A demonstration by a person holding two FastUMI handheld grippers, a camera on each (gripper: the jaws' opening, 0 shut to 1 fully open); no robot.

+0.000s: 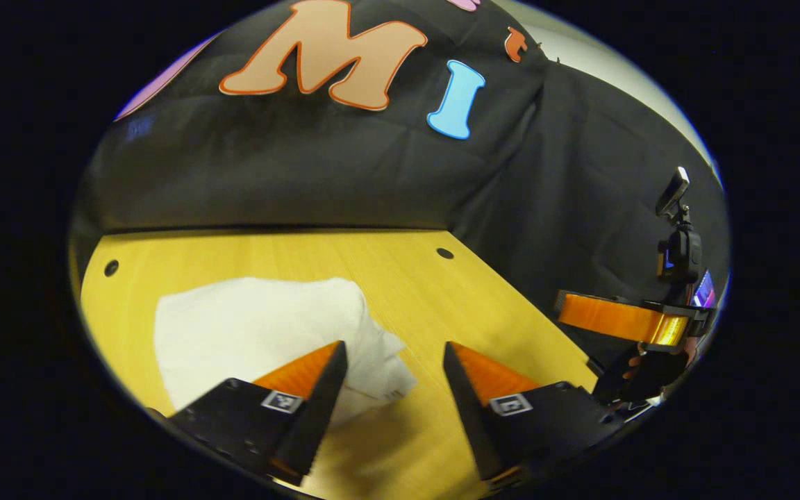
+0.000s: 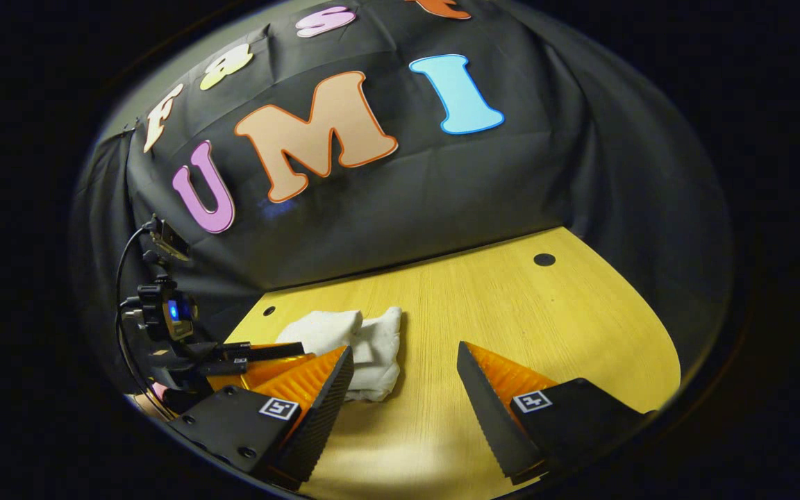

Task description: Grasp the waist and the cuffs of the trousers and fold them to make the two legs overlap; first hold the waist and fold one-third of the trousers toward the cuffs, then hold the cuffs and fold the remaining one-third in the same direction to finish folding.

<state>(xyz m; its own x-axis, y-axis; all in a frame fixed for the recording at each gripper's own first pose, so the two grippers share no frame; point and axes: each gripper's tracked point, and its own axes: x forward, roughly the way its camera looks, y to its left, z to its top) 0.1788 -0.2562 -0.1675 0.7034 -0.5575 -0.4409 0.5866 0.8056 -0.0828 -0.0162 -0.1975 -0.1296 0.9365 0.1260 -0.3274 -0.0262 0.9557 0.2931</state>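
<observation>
Table (image 1: 400, 278): bare wood, serving as folding surface. Trousers (image 1: 254, 333): white, bunched in a compact bundle near the back wall; folding judged complete or nearly so. Left gripper (image 1: 393, 378): jaws wide, holding nothing, poised just beside the bundle. Right gripper (image 2: 403, 378): jaws wide, empty, clear of the cloth.

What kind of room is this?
Probably a recording booth, not a home: a bare wooden table with folded white trousers, black cloth hung behind, and a small camera on a gripper.
</observation>
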